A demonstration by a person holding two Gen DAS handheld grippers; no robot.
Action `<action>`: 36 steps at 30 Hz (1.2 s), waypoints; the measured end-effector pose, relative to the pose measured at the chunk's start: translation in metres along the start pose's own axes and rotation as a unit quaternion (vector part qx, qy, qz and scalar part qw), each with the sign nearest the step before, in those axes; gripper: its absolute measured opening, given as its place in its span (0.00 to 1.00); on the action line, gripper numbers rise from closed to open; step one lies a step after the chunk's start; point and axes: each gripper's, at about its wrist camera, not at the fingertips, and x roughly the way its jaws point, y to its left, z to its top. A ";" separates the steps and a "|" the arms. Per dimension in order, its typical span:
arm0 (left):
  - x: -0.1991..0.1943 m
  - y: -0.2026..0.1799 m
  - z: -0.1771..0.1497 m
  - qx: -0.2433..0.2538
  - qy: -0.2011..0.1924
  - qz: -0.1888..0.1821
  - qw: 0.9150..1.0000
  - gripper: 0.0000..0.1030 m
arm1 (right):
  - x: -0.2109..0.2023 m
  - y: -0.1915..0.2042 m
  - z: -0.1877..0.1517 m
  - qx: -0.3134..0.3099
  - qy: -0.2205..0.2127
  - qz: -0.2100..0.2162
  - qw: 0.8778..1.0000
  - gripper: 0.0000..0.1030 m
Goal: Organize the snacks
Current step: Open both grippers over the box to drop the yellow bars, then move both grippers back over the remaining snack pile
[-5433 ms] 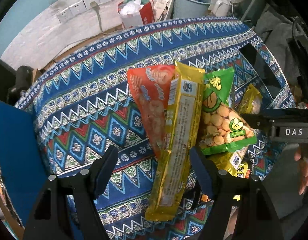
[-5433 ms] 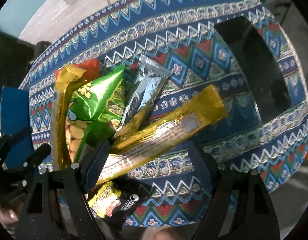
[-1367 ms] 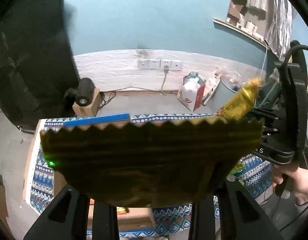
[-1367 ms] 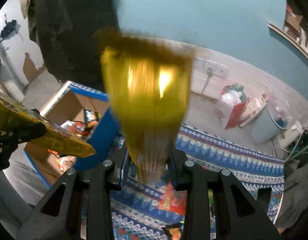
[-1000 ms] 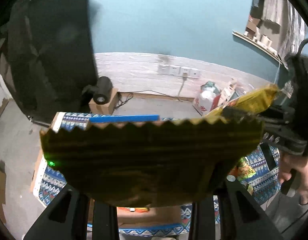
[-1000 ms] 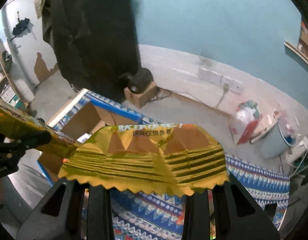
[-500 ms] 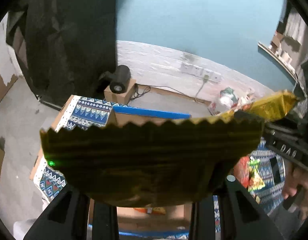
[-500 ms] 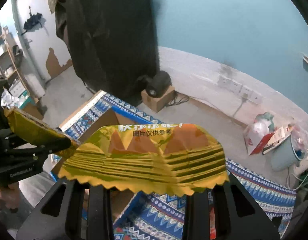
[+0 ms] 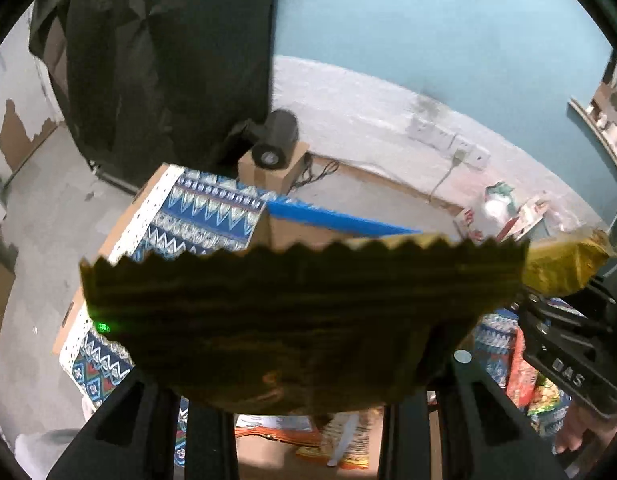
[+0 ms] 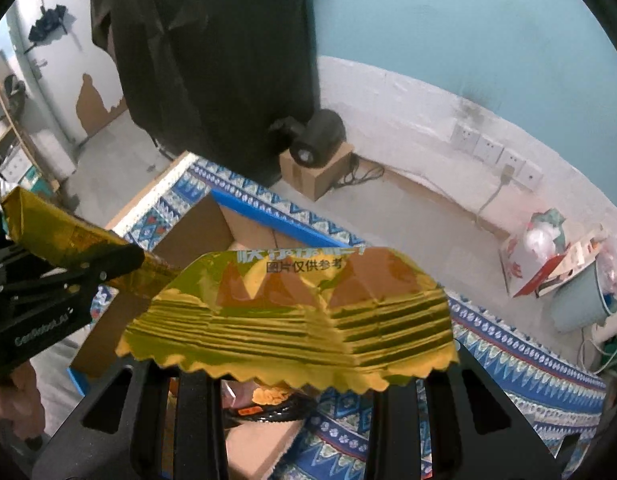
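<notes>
We grip 1 gold snack pack with our left claw (image 9: 304, 432). The left gold pack (image 9: 292, 320) is squeezed tight between the 2 black fingers (image 9: 206, 440). Its zigzag edge sticks up and fills the middle of the left view, so it hides most of what is behind it.

Our right claw (image 10: 296, 408) is also clamped on a gold pack. The right gold pack (image 10: 292, 312) has dark writing near its top and a zigzag edge hanging down over the fingers (image 10: 196, 420). In the left view we see that same pack poking out at the right edge, and in the right view the left claw's pack pokes out at the left edge.

Both packs hang in the air above a cardboard box (image 10: 196, 232) with blue edges. The box is open. Inside it, under the claws, we see a few snack bags (image 9: 340, 440), orange and white. We cannot tell how many.

The box sits on a table with a blue zigzag cloth (image 10: 508, 360). More snack bags (image 9: 536, 388) lie on the cloth at the right edge of the left view.

Behind the table a small black lamp sits on a brown block (image 10: 316, 172). A big black cloth (image 10: 212, 60) hangs by the blue wall. Wall plugs (image 10: 496, 152), a red and white bag (image 10: 540, 256) and a pale bucket (image 10: 580, 304) are on the far side.
</notes>
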 end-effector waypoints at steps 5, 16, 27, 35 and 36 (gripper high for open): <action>0.004 0.004 -0.009 -0.009 0.042 -0.001 0.999 0.48 | 0.008 0.010 -0.009 -0.008 0.027 0.013 1.000 0.33; -0.052 -0.013 -0.023 0.036 0.013 0.017 0.999 0.75 | -0.028 0.032 -0.021 -0.021 0.032 0.049 0.998 0.65; -0.070 -0.045 -0.025 0.061 0.002 -0.016 0.998 0.78 | -0.076 0.010 -0.039 -0.003 0.006 0.034 0.999 0.73; -0.073 -0.090 -0.035 0.107 0.008 -0.037 0.994 0.78 | -0.098 -0.025 -0.062 0.008 0.005 -0.001 1.000 0.75; -0.073 -0.096 -0.036 0.113 0.010 -0.039 0.993 0.78 | -0.101 -0.032 -0.066 0.012 0.007 -0.005 1.000 0.75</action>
